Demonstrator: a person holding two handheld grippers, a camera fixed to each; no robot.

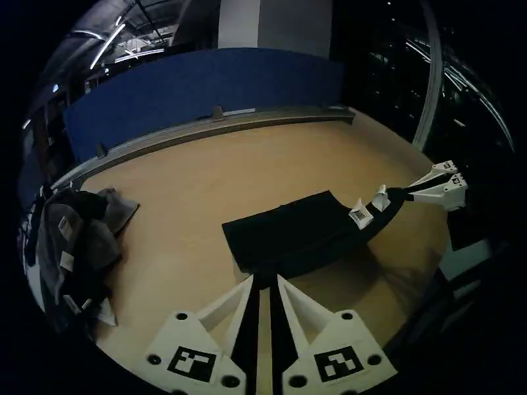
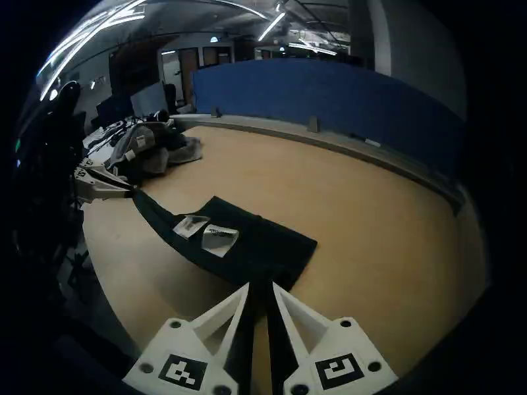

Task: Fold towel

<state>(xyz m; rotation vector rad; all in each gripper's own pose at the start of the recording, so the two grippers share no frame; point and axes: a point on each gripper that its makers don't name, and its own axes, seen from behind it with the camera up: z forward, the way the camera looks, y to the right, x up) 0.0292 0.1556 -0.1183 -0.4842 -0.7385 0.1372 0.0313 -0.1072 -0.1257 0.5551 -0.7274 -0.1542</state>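
One black towel (image 1: 296, 234): on the desk (image 1: 197, 178)
Left hand-held gripper (image 1: 265, 280): pinches its corner
Right hand-held gripper (image 2: 261, 286): pinches another corner

— What do we hold here?
— Our right gripper (image 2: 261, 289) pinches the near corner of the dark towel (image 2: 257, 247) on the wooden table (image 2: 369, 210).
— And far left?
— We see the left gripper (image 2: 125, 189) gripping another corner, near the clothes pile (image 2: 151, 148).

A pale wooden surface (image 1: 191, 191) spreads wide in a dim room. A blue partition (image 1: 197, 92) runs along its far edge above a grey rail (image 1: 217, 126). A white pillar (image 1: 273, 26) rises behind it. Strip lights (image 2: 277, 26) glow on the dark ceiling, with monitors (image 2: 148, 99) beyond the surface's left corner.
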